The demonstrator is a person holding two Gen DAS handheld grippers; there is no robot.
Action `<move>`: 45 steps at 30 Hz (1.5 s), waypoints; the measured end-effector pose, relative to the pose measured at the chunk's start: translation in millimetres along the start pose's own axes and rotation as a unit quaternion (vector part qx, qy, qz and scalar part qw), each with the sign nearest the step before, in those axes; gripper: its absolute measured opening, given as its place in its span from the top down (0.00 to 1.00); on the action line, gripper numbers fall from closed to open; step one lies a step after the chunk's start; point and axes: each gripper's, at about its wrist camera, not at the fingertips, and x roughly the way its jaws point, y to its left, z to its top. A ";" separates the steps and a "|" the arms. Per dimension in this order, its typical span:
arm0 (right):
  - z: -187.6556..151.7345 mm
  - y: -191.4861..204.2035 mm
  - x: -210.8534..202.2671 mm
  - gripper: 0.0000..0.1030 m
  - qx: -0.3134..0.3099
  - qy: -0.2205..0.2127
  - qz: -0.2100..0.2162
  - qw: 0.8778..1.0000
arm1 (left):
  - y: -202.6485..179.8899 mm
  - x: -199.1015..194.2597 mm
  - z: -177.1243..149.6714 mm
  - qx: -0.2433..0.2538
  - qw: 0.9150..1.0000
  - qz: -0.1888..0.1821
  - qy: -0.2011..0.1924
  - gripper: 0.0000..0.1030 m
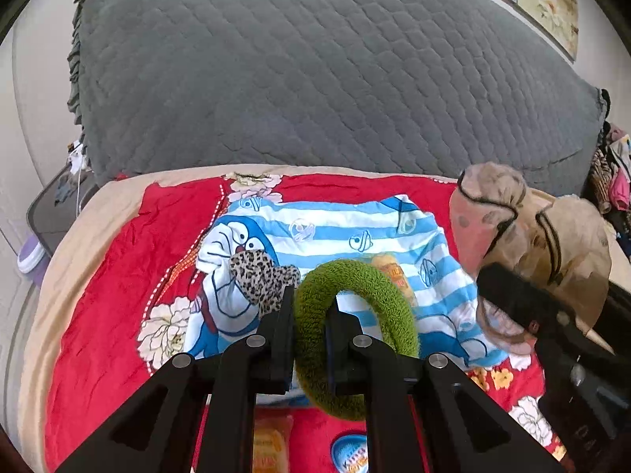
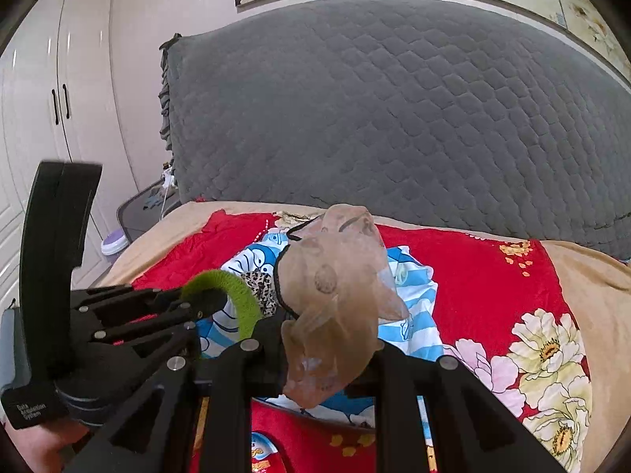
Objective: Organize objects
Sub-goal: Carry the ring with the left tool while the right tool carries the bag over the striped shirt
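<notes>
Left wrist view, left claw [image 1: 311, 315] clamped on green fuzzy ring [image 1: 355, 287], right claw [image 2: 327, 339] tips hidden, clamping sheer beige fabric [image 2: 335, 287]

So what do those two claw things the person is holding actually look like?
Both are matte black. The left claw and right claw have flat angular linkage bars with triangular cutouts and round silver rivets. The left one carries a tall curved black handle with small white lettering, too small to read.

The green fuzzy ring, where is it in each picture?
Left wrist: green ring at bottom centre, pinched in the left gripper.
Right wrist: green ring at left of centre, on that same gripper.
Shared landmark: the leopard scrunchie lies right beside it on the striped cloth.
</notes>
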 end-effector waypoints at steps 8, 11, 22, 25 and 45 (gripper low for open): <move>-3.3 -1.5 27.5 0.81 -0.004 0.018 -0.001 1.000 | 2.0 24.9 8.8 0.001 1.000 0.004 0.004 0.88; -6.0 -2.2 37.1 0.81 -0.002 0.025 -0.001 1.000 | 2.3 35.8 7.1 0.004 1.000 0.004 0.012 0.88; -10.0 -7.7 78.2 0.81 0.001 0.057 0.004 0.998 | 17.7 73.8 -1.8 -0.006 0.999 0.017 0.034 0.88; -15.2 -9.0 90.6 0.81 0.003 0.071 0.009 0.997 | 21.6 84.6 -5.4 -0.009 0.999 0.021 0.042 0.88; -46.4 -2.1 139.0 0.81 0.002 0.130 0.019 0.991 | 41.2 120.7 -34.7 -0.011 0.997 0.030 0.077 0.88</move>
